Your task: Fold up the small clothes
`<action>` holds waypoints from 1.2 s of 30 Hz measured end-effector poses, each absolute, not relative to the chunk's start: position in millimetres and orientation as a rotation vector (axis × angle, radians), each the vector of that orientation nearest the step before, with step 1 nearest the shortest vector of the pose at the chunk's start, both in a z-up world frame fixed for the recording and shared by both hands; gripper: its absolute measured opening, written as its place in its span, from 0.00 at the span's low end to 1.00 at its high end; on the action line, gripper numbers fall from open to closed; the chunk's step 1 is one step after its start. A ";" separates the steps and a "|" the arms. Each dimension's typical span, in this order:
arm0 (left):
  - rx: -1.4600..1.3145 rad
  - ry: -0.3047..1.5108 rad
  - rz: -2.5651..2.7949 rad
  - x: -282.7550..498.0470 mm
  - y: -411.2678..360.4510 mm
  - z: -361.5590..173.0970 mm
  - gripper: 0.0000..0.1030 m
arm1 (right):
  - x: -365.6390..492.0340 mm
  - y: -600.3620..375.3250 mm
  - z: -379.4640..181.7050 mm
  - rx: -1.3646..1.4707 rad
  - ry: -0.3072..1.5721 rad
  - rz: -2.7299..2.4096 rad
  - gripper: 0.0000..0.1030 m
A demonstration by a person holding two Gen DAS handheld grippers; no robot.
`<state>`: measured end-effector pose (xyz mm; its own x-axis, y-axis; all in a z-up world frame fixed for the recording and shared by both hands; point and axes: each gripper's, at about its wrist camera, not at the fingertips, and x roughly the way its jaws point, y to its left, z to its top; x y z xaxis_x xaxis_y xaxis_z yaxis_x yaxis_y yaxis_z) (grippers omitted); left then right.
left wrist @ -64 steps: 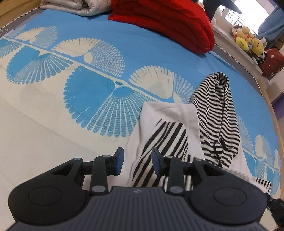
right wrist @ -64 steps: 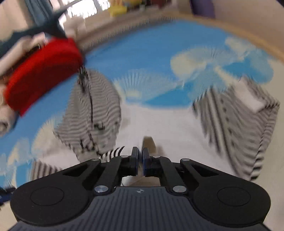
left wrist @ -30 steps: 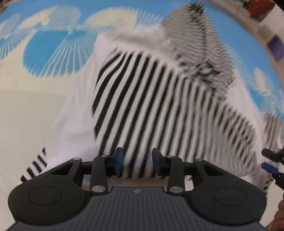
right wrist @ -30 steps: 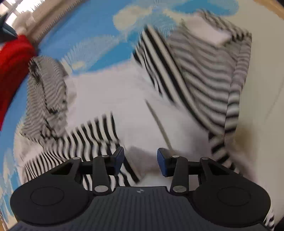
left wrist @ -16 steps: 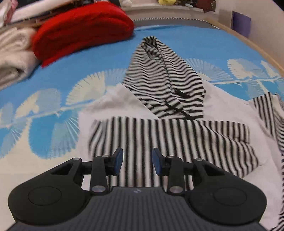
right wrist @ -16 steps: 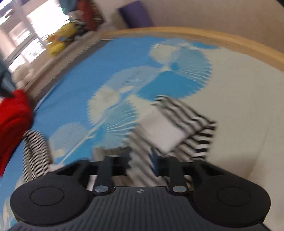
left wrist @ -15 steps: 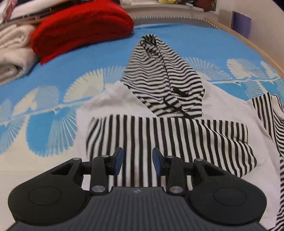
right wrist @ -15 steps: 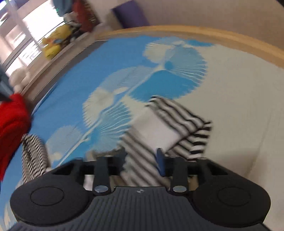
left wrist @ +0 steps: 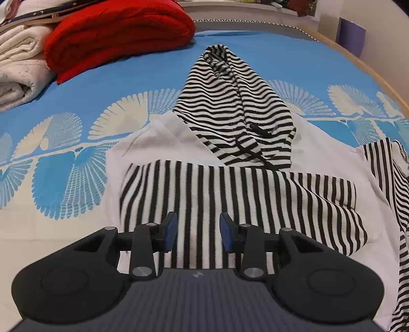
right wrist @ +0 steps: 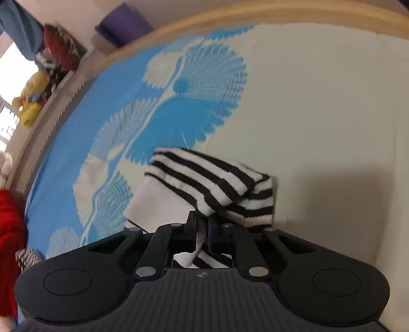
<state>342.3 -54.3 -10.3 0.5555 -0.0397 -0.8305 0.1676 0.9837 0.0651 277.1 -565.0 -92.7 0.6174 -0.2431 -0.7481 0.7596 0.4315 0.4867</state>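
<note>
A small white hoodie [left wrist: 158, 138] lies flat on the bed, its black-and-white striped hood [left wrist: 237, 112] pointing away. One striped sleeve [left wrist: 230, 194] is folded across the body. My left gripper [left wrist: 198, 228] hovers open just above that sleeve with nothing between its blue pads. The other striped sleeve [left wrist: 391, 178] runs off the right edge of the left wrist view. In the right wrist view its cuff [right wrist: 217, 184] is bunched up, and my right gripper [right wrist: 202, 222] is shut on it, with cloth pinched between the fingers.
The bed cover [left wrist: 76, 178] is blue and cream with fan patterns. A folded red blanket [left wrist: 115, 33] and a cream one [left wrist: 18, 66] lie at the far left. The wooden bed edge [right wrist: 306, 15] curves round; soft toys [right wrist: 30, 102] and a purple box [right wrist: 122, 23] sit beyond it.
My right gripper swung out to the far sleeve's end and closed on its cuff. My left gripper pulled back and up from the folded sleeve, its jaws unchanged.
</note>
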 end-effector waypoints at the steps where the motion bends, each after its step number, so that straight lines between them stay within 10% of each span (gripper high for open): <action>1: 0.138 0.973 -0.119 342.8 -52.0 -8.8 0.39 | 275.8 -559.1 -80.5 0.917 0.622 -0.681 0.06; 13: 0.019 0.949 -0.041 348.7 -7.4 10.9 0.39 | 227.6 -370.3 22.5 1.297 0.391 -0.128 0.06; 21: -0.098 0.990 0.038 358.4 47.2 7.9 0.39 | 293.0 -194.0 -93.2 1.237 1.183 0.165 0.10; 36: -0.260 1.243 -0.057 362.6 31.4 -60.1 0.39 | 310.5 -262.6 -66.2 0.663 1.160 -0.094 0.40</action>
